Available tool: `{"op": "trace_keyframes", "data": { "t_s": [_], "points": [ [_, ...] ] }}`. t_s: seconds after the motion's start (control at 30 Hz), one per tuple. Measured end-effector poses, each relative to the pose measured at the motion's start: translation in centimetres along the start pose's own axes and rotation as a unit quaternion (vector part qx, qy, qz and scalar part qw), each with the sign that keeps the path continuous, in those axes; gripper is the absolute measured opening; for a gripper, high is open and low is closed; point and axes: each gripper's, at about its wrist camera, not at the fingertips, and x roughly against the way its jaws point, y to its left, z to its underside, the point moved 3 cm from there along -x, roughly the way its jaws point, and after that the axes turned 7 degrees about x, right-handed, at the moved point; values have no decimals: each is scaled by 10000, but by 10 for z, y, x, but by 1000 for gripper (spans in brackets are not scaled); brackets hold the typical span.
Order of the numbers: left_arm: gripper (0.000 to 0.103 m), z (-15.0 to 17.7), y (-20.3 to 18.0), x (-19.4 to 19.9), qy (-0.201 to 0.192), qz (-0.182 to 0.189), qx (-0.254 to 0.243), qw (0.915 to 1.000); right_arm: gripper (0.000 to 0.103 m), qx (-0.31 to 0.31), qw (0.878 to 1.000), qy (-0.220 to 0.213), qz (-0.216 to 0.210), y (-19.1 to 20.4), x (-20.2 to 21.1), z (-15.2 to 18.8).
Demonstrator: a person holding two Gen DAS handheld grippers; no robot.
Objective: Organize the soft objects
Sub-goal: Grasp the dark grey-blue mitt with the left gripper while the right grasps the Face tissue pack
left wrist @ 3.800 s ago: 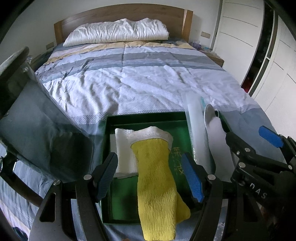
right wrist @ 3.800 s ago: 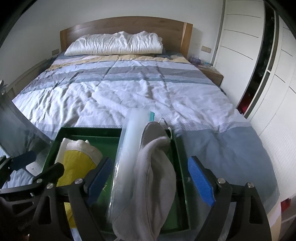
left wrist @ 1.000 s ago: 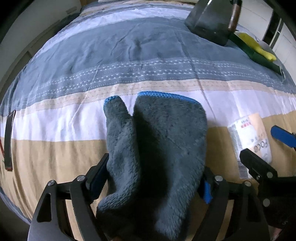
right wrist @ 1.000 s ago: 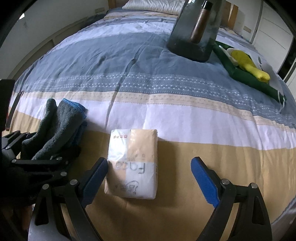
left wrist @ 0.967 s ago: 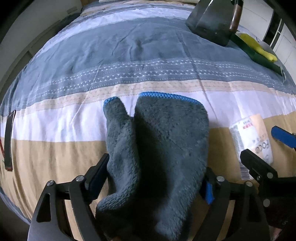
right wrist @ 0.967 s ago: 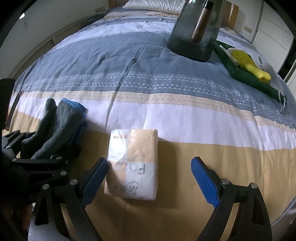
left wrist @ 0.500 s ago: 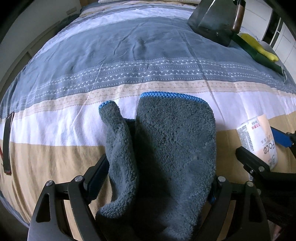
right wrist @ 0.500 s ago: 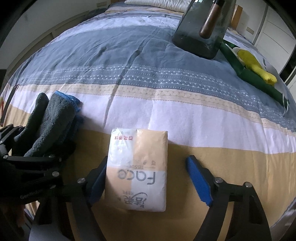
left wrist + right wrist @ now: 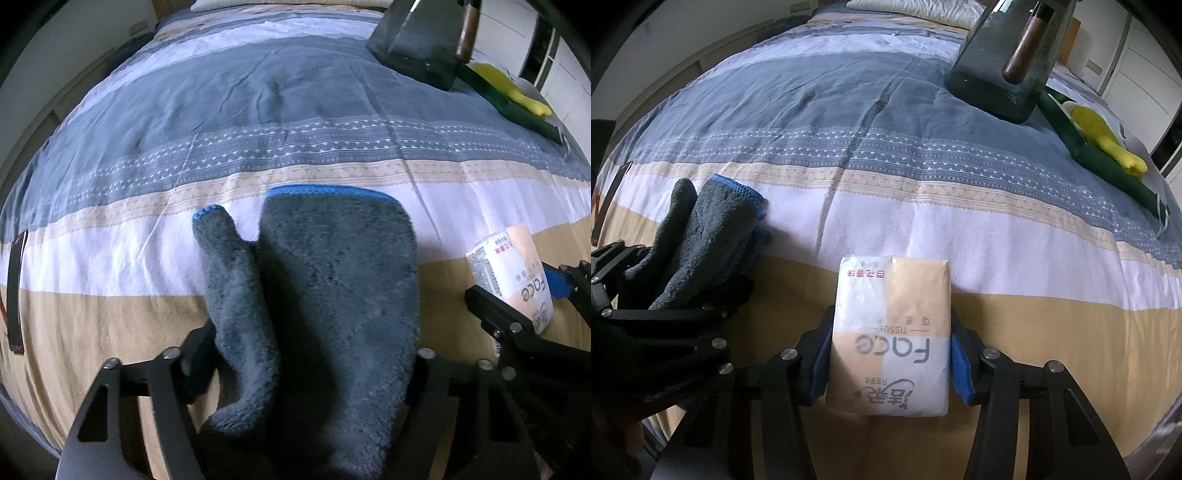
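Observation:
A dark grey fleece mitt with blue trim lies on the striped bedspread. My left gripper is shut on its near end, and the mitt hides the pads. It also shows in the right wrist view at the left. My right gripper is shut on a pack of face tissues, with both blue pads pressed against its sides. The pack also shows in the left wrist view at the right edge.
A green tray holding a yellow glove lies far right on the bed. A dark translucent basket with a brown handle stands beside it. A dark flat strip lies at the bed's left edge.
Both grippers have closed: the left on the grey mitt, the right on the tissue pack, which a second ago lay between open jaws. Earlier still, both were over the green tray.

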Motion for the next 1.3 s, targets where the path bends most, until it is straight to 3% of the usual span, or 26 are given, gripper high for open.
{"op": "trace_keyframes", "data": {
  "t_s": [0.07,0.43,0.83,1.3],
  "points": [
    [53,1,-4,1,-1,10,-38,10000,51,-6,10000,-8,-31,-3,3,2],
    [34,-4,-11,2,47,-114,1,9999,47,62,9999,-31,-143,-6,8,1],
    [30,-18,-3,17,137,-116,180,9997,47,-2,9994,-217,-256,-18,25,-4],
    [30,-30,-13,40,-30,-109,275,9996,47,6,9987,-391,-331,-27,41,-8]
  ]
}}
